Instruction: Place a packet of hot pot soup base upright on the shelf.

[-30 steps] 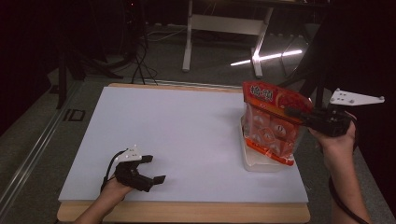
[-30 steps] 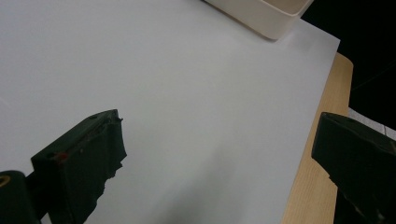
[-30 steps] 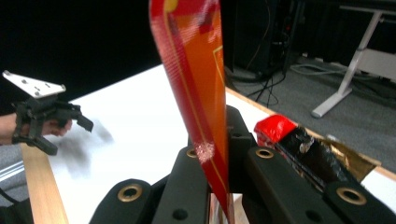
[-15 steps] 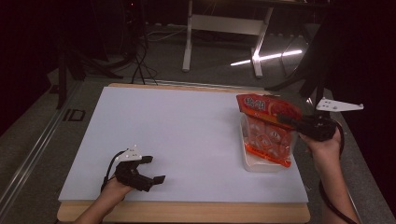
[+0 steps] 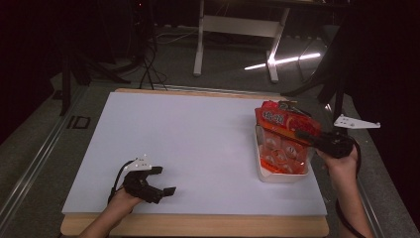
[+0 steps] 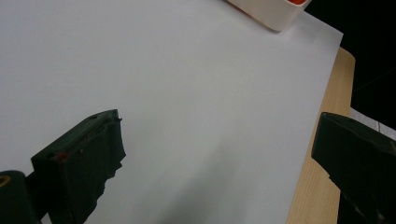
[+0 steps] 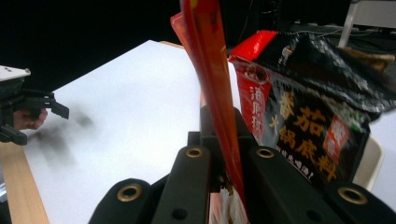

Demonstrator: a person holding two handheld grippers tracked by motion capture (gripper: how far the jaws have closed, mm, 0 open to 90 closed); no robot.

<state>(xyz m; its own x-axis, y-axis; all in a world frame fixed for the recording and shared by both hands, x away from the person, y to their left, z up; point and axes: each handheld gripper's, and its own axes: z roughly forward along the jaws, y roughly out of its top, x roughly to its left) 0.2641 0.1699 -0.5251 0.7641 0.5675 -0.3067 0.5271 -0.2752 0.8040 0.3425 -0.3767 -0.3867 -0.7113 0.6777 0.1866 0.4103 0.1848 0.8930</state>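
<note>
— How will that red packet (image 5: 283, 130) handle?

— Light and floppy, I'd judge — thin glossy film, likely slick, so pinch it by a flat edge. It sits at the right of the tabletop (image 5: 198, 148), slanting into the white tray (image 5: 282, 174) beside a dark sauce pouch (image 7: 317, 116).

— And the hands?

— The right gripper (image 5: 306, 137) is clamped on the packet's edge, forearm coming in from the near right. The left gripper (image 5: 157, 184) rests near-left, jaws spread, grasping nothing.

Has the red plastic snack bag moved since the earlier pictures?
Yes. The red plastic snack bag, clamped in the right hand-held gripper, has come down into the white plastic bin.
</note>
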